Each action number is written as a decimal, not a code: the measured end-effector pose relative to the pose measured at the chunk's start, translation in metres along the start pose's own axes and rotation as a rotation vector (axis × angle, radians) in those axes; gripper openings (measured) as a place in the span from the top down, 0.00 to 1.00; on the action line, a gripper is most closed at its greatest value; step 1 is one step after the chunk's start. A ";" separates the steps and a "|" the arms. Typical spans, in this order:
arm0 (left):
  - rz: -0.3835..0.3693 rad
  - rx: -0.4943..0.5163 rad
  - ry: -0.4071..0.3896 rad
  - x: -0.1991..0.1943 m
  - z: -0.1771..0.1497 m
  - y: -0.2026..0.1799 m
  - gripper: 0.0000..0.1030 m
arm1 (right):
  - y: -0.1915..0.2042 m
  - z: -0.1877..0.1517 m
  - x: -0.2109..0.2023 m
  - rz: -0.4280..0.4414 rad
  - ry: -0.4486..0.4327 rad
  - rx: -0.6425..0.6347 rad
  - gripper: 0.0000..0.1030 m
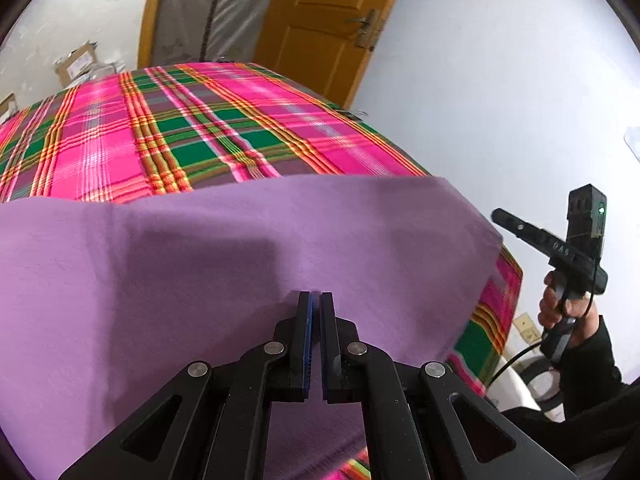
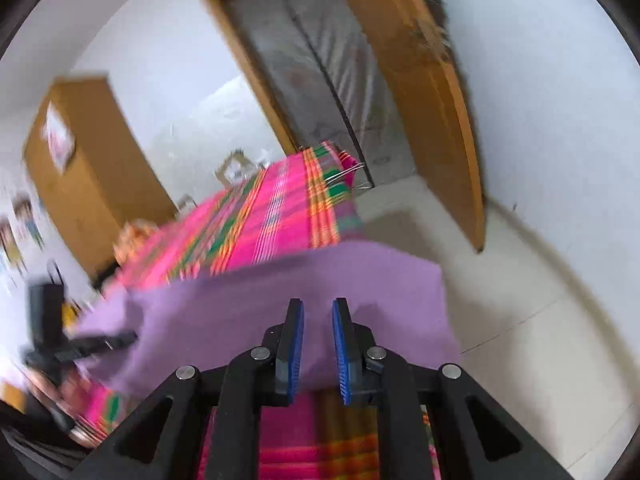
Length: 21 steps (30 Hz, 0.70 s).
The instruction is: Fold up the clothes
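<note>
A purple cloth (image 1: 200,272) lies spread over the near part of a bed covered by a pink and green plaid sheet (image 1: 160,132). My left gripper (image 1: 315,296) is shut, its tips pinching the cloth, which wrinkles toward them. In the right wrist view the same purple cloth (image 2: 280,292) hangs over the bed's corner. My right gripper (image 2: 318,304) is open above it, with a clear gap and nothing between the blue pads. A hand holds that right gripper (image 1: 498,214) in the air off the bed's right side. The left gripper (image 2: 132,338) appears blurred at the cloth's left edge.
An orange wooden door (image 1: 320,20) stands open beyond the bed, beside a grey curtain. Cardboard boxes (image 1: 76,64) sit at the far left. A wooden wardrobe (image 2: 88,168) stands against the wall. Pale tiled floor (image 2: 500,320) runs along the bed's right side.
</note>
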<state>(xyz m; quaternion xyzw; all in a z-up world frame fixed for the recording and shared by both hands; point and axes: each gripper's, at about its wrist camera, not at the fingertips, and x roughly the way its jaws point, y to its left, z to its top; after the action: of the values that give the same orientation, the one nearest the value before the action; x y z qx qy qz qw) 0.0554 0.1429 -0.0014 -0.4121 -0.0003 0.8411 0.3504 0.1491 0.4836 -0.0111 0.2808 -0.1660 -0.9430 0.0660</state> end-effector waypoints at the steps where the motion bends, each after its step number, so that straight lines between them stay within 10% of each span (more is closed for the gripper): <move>1: 0.001 0.009 -0.002 -0.001 -0.003 -0.003 0.97 | 0.010 -0.005 0.000 -0.005 0.002 -0.028 0.84; 10: -0.050 0.043 -0.023 -0.019 -0.033 -0.020 0.97 | 0.079 -0.050 0.003 -0.139 -0.028 -0.266 0.62; 21: -0.101 0.104 -0.025 -0.016 -0.040 -0.040 0.97 | 0.163 -0.080 0.020 -0.006 -0.033 -0.414 0.65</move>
<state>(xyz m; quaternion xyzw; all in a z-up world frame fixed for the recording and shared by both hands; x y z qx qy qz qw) 0.1134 0.1520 -0.0046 -0.3821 0.0183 0.8262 0.4135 0.1819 0.3048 -0.0275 0.2461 0.0311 -0.9617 0.1169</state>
